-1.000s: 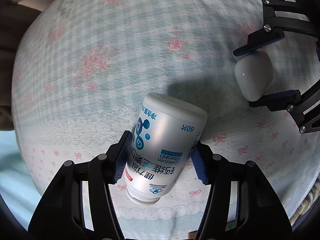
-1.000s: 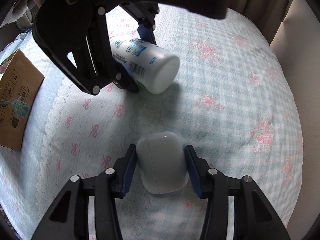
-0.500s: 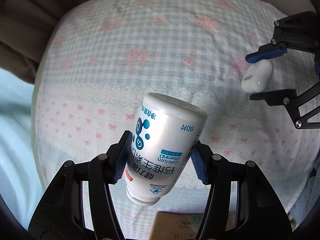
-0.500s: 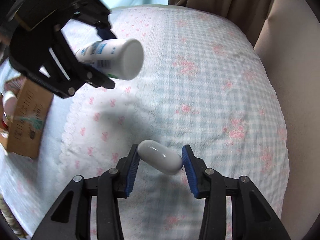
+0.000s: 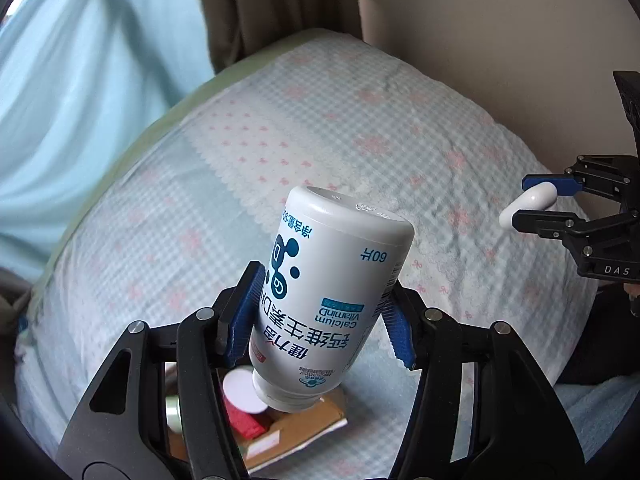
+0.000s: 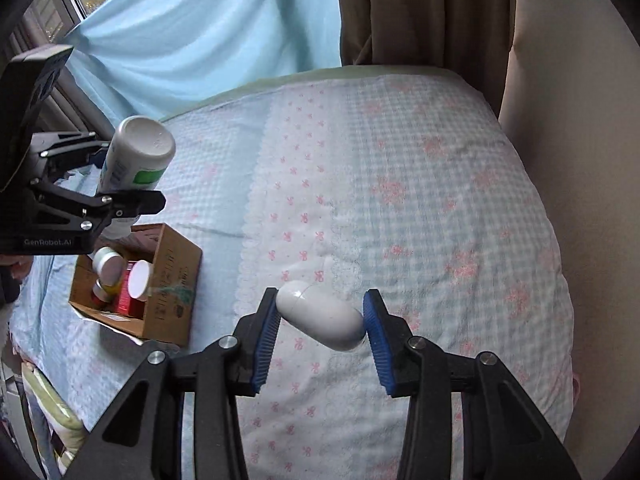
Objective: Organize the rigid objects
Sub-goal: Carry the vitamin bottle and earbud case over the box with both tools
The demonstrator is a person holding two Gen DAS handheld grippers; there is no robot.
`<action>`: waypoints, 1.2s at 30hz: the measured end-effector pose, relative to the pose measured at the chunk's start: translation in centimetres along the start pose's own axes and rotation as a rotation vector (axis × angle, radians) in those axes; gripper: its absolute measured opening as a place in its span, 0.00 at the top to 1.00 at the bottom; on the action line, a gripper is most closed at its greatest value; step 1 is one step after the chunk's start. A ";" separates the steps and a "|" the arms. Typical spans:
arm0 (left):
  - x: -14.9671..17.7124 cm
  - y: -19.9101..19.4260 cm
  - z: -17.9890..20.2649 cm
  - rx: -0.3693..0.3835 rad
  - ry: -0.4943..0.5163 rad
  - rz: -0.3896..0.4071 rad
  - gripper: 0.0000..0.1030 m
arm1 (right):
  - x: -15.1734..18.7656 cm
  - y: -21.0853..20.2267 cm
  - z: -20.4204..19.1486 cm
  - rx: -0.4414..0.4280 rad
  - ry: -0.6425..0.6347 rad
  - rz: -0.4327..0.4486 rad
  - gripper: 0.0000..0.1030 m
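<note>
My left gripper (image 5: 326,312) is shut on a white supplement bottle (image 5: 332,292) with blue print, held tilted, its cap end down, high above the bed. The same bottle (image 6: 136,156) and left gripper (image 6: 116,184) show at the left of the right wrist view, above a cardboard box (image 6: 168,292). My right gripper (image 6: 320,328) is shut on a white earbud case (image 6: 322,314), lying slanted between the blue pads and lifted off the bedspread. In the left wrist view the case (image 5: 528,204) and right gripper (image 5: 538,202) hang at the right edge.
The cardboard box (image 5: 304,424) lies on the bed under the bottle and holds a red item (image 6: 128,292) and small jars (image 6: 106,262). A checked, pink-flowered bedspread (image 6: 400,184) covers the bed. Light blue curtain (image 6: 200,24), brown curtain (image 6: 420,12) and a wall (image 5: 500,40) stand behind.
Both grippers rose well above the bed with their objects. The left one rolled and swung over the cardboard box. The earbud case turned from flat to slanted as the right jaws closed tighter.
</note>
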State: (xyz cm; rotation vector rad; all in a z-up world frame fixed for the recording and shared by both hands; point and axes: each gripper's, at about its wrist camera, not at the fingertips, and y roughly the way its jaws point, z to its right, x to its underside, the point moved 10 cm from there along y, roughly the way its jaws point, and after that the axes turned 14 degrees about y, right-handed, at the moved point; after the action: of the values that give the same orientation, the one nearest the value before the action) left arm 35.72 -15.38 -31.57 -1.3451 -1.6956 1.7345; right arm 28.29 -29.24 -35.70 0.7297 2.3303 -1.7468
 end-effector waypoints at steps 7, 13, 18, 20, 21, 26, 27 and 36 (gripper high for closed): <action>8.0 -8.2 -3.9 -0.099 -0.230 0.024 0.49 | -0.4 -5.0 -7.9 -0.086 -0.132 -0.001 0.62; 16.8 -12.8 -8.9 -0.167 -0.374 0.025 0.49 | 0.2 -6.7 -16.3 -0.165 -0.209 0.014 0.62; 23.5 -13.9 -12.7 -0.161 -0.438 0.024 0.49 | 2.0 -5.9 -23.0 -0.200 -0.198 -0.002 0.62; 25.7 -13.3 -14.0 -0.138 -0.463 0.020 0.49 | 2.7 -5.1 -25.2 -0.201 -0.172 -0.011 0.62; 26.8 -13.0 -14.5 -0.125 -0.477 0.015 0.49 | 3.0 -4.7 -26.2 -0.204 -0.151 -0.017 0.62; 30.5 -10.1 -15.9 -0.065 -0.478 -0.013 0.49 | 4.7 -0.9 -30.2 -0.205 -0.033 -0.052 0.62; 31.1 -9.3 -16.1 -0.051 -0.476 -0.019 0.49 | 5.1 -0.1 -30.9 -0.199 -0.015 -0.060 0.62; 33.7 -1.5 -16.2 0.053 -0.455 -0.086 0.49 | 8.0 8.1 -33.2 -0.132 0.032 -0.152 0.62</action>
State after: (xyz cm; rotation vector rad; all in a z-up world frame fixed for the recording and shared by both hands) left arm 32.11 21.00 -39.73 -0.8815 -1.8833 2.1330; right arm 30.74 5.79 -35.29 0.5779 2.5548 -1.6280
